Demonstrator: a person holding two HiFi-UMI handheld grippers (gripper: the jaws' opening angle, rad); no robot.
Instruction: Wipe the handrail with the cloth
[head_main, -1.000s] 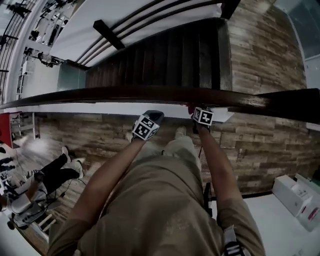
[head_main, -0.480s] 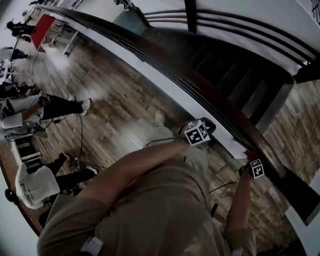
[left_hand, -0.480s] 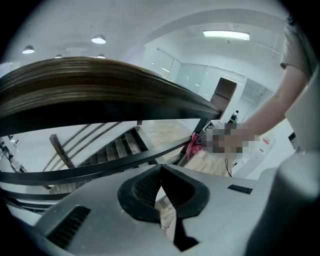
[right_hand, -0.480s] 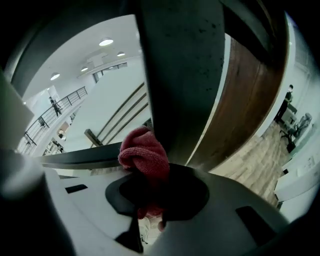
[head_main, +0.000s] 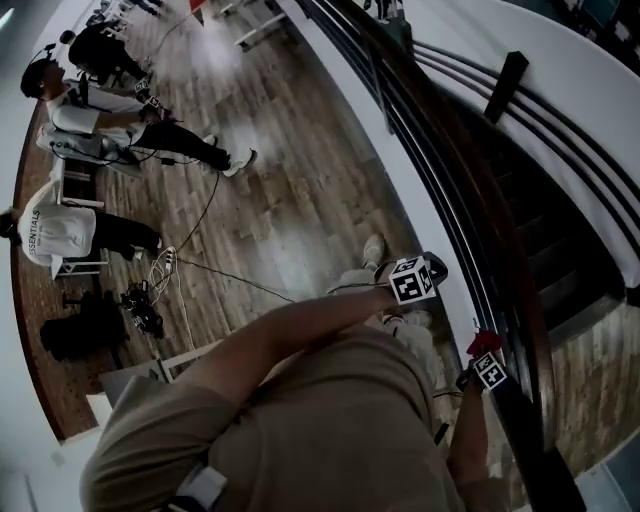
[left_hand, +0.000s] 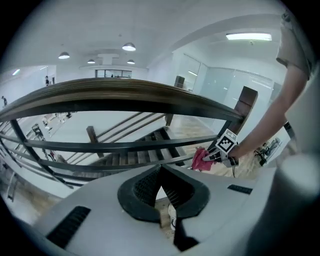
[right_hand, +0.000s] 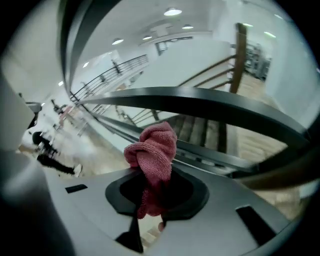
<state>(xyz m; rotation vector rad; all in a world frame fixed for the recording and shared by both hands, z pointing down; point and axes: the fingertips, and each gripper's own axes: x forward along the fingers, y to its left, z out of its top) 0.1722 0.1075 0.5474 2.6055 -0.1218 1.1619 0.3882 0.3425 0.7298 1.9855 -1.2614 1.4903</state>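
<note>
Two tools, head view: one second ago my left tool (head_main: 430, 270) and my right tool (head_main: 480, 356) were side by side at the handrail (head_main: 440, 160). Now they stand apart, and the handrail runs slanting down the right of the picture, not across it.
Cloth, head view: the red cloth (head_main: 484, 343) sits at the tip of my right tool, just beside the dark handrail. I cannot tell if it touches.
Left tool, left gripper view: clenched on nothing. The handrail (left_hand: 125, 92) passes above it, apart.
Right tool, right gripper view: grasping the cloth (right_hand: 155, 150), which is bunched between the jaws. A dark bar of the railing (right_hand: 215, 107) crosses just behind it.
Meaning for the task: I judge that I have turned to follow the handrail and the wipe goes on further along. Much of the handrail is still left.
</note>
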